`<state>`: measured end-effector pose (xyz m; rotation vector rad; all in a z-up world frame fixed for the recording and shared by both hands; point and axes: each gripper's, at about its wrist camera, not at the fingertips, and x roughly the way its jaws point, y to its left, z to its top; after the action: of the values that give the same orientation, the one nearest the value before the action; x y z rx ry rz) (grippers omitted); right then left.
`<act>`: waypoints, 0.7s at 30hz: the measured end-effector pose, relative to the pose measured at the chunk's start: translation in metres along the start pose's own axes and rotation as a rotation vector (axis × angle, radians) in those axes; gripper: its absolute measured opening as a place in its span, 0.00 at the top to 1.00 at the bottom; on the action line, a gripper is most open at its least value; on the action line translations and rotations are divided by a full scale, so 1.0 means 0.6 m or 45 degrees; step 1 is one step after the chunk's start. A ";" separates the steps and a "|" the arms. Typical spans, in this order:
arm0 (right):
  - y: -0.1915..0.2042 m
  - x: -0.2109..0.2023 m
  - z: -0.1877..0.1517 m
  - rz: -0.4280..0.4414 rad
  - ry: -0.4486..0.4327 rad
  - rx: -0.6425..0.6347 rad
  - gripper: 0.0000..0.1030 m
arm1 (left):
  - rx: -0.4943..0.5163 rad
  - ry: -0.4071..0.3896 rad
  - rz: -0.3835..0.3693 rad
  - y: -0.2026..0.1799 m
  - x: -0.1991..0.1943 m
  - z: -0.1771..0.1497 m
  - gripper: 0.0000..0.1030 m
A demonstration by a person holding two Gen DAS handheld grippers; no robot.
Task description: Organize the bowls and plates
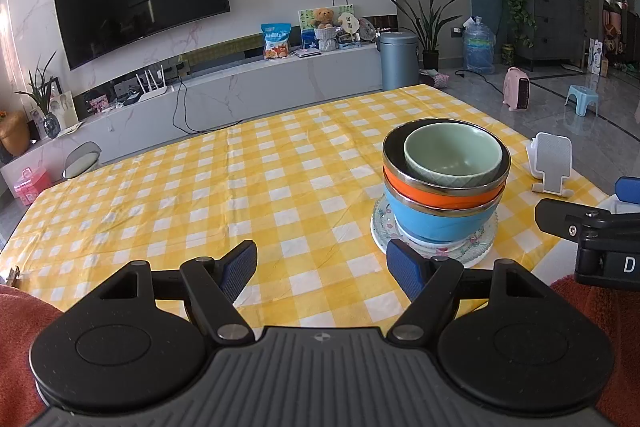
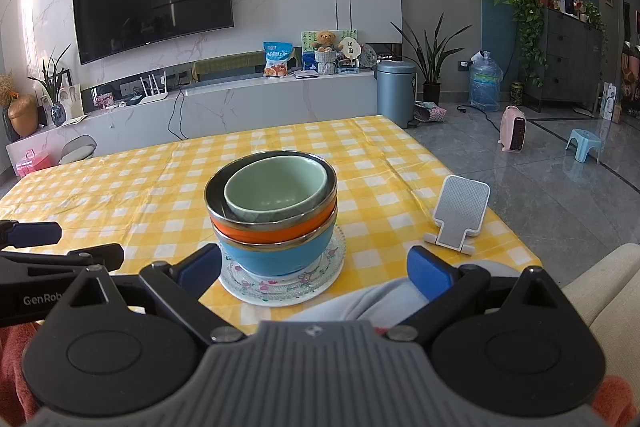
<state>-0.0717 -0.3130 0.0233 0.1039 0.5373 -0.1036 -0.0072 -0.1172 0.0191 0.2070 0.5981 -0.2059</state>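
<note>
Empty right tool, before green-orange-blue bowl stack on plate

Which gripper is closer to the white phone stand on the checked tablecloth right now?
Right. The right gripper sits just short of the white phone stand, stand ahead-right of it. The left gripper is farther, beyond the bowl stack.

A table covered by a yellow-and-white checked tablecloth fills the middle of both views. Right of centre in the left wrist view, a clear floral plate lies directly on the cloth and carries a stack of bowls. Further right, near the cloth's edge, a white phone stand stands on the cloth, apart from the plate.
</note>
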 end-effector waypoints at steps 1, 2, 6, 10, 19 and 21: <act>0.000 0.000 0.000 0.000 0.000 0.000 0.06 | 0.000 0.001 -0.001 0.000 0.000 0.000 0.16; 0.000 0.000 0.000 -0.001 0.000 -0.001 0.06 | 0.000 0.001 -0.001 0.000 0.000 0.000 0.16; 0.000 0.000 0.000 -0.001 0.000 -0.001 0.06 | 0.003 0.000 0.002 0.000 0.000 0.000 0.16; 0.000 0.000 0.000 0.000 0.000 -0.001 0.06 | -0.001 0.004 -0.001 0.000 0.000 0.000 0.16; 0.000 0.000 0.001 -0.001 0.001 -0.001 0.06 | 0.002 0.004 0.001 0.001 -0.001 0.000 0.16; 0.001 0.000 0.001 0.000 0.000 -0.001 0.06 | 0.005 0.003 0.002 0.001 -0.002 0.000 0.16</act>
<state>-0.0716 -0.3128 0.0238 0.1028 0.5374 -0.1036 -0.0078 -0.1168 0.0198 0.2111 0.6002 -0.2055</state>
